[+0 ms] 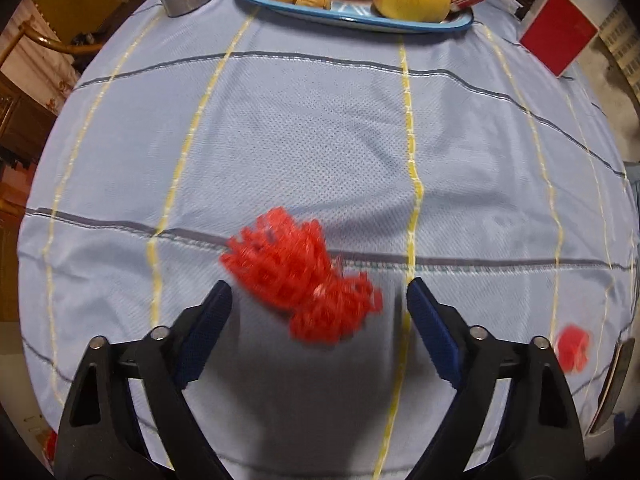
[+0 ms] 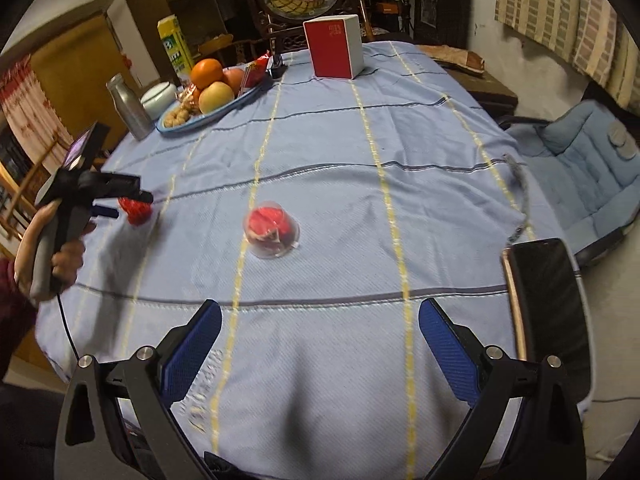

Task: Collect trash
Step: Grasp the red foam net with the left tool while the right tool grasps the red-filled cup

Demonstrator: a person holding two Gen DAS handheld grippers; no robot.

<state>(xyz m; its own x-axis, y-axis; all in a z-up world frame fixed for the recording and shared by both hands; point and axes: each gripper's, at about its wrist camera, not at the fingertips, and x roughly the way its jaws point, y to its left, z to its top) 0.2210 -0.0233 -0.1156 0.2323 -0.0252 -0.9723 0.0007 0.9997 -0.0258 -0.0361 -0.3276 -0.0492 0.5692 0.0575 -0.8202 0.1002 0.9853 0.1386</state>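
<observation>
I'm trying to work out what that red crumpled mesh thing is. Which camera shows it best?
The left wrist view: the red mesh netting lies large on the tablecloth, just ahead of the open left gripper, though motion-blurred. The right wrist view shows only a small red scrap at that gripper, far left.

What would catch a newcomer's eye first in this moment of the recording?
Probably the crumpled red mesh netting, lying on the blue striped tablecloth just ahead of the left gripper, whose jaws stand wide open. Next, the clear plastic cup with red scraps inside, tipped over mid-table ahead of the open right gripper. At the far end sits a fruit and walnut tray.
</observation>
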